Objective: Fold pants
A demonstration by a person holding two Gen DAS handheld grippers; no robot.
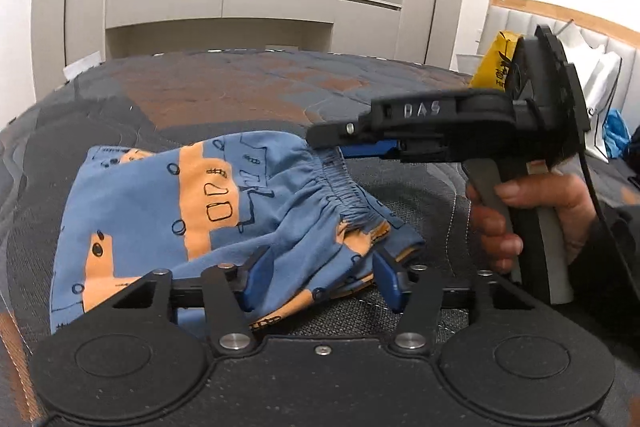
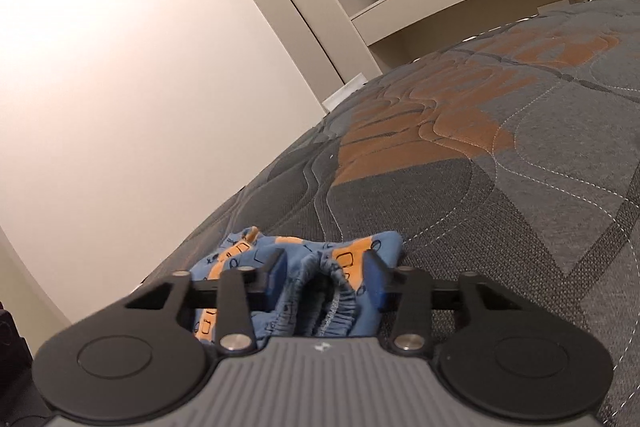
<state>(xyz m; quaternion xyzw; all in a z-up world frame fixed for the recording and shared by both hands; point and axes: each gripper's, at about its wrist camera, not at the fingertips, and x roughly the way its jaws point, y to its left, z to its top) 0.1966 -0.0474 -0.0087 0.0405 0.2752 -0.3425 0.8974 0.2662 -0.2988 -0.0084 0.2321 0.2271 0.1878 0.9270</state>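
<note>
Small blue pants (image 1: 168, 211) with orange patches and black drawings lie bunched on the bed, elastic waistband (image 1: 344, 191) to the right. My left gripper (image 1: 318, 277) is open, its blue fingers on either side of the near edge of the pants. My right gripper (image 1: 326, 141) comes in from the right at the far end of the waistband; its tips touch the fabric there. In the right wrist view the pants (image 2: 304, 287) lie between the spread blue fingers of the right gripper (image 2: 326, 277), the waistband (image 2: 336, 303) in the gap.
The quilted grey and orange bedspread (image 1: 224, 87) covers the bed. A yellow bag (image 1: 496, 61) and white bags (image 1: 600, 83) stand by the headboard at the right. A wardrobe and a curtained window are behind the bed.
</note>
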